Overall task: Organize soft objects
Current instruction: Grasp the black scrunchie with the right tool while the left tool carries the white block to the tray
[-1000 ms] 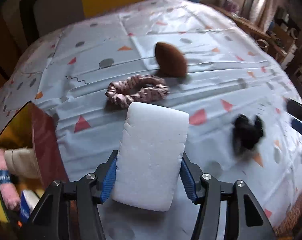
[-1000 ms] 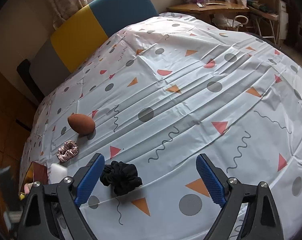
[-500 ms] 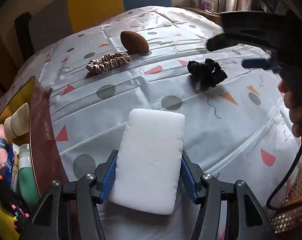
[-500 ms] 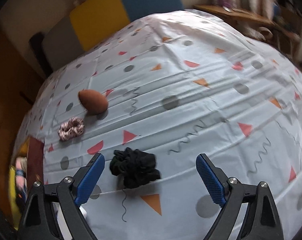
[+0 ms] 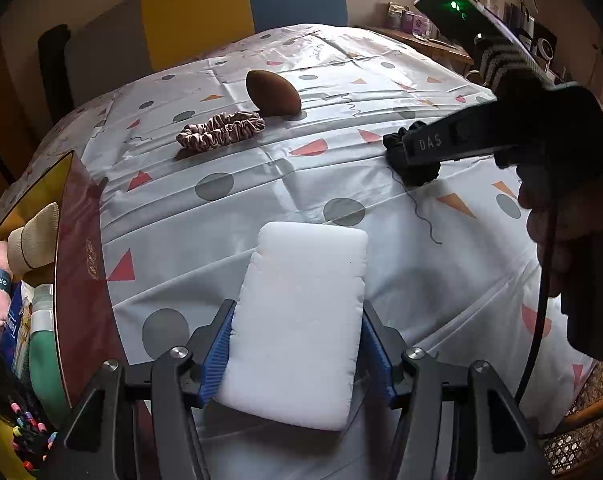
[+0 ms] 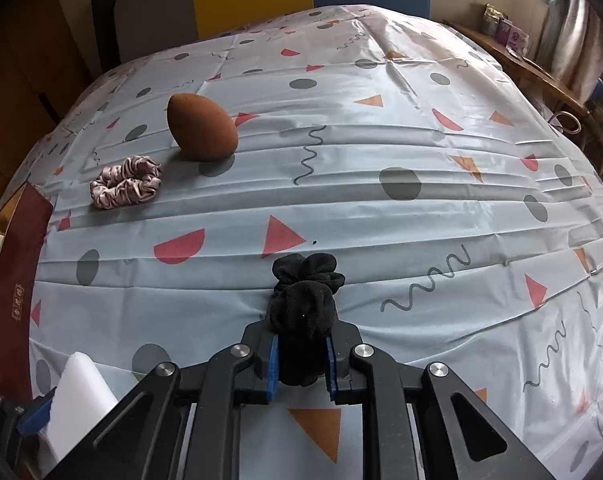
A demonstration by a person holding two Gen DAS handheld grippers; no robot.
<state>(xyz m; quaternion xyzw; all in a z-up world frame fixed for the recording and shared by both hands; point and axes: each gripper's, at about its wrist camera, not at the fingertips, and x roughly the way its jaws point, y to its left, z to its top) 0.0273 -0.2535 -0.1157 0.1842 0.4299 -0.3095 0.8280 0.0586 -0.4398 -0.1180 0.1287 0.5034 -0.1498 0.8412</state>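
The black scrunchie (image 6: 305,312) sat low-centre in the right wrist view, pinched between the blue pads of the right gripper (image 6: 301,364), jaws pressed tight on it, its loose end bunched on the tablecloth (image 6: 381,140) just ahead. In the left wrist view the same scrunchie (image 5: 415,168) showed at mid-right, partly behind the right gripper (image 5: 461,140), w/ a hand (image 5: 557,232) on the handle at the right edge.

The white sponge (image 5: 301,332) filled the lower centre of the left view, clamped at its sides by the left gripper (image 5: 297,356), jaws spread wide around it. In the right view it peeked in at lower left (image 6: 81,392).

The pink scrunchie (image 6: 127,186) lay at mid-left on the cloth, the brown egg-shaped sponge (image 6: 201,126) just beyond it, upper left; whether they touched I couldn't tell. Same pair in the left view: pink scrunchie (image 5: 221,130), brown sponge (image 5: 273,92), upper centre.

A dark red box (image 5: 81,264) stood at the left edge of the left view, w/ assorted items inside.
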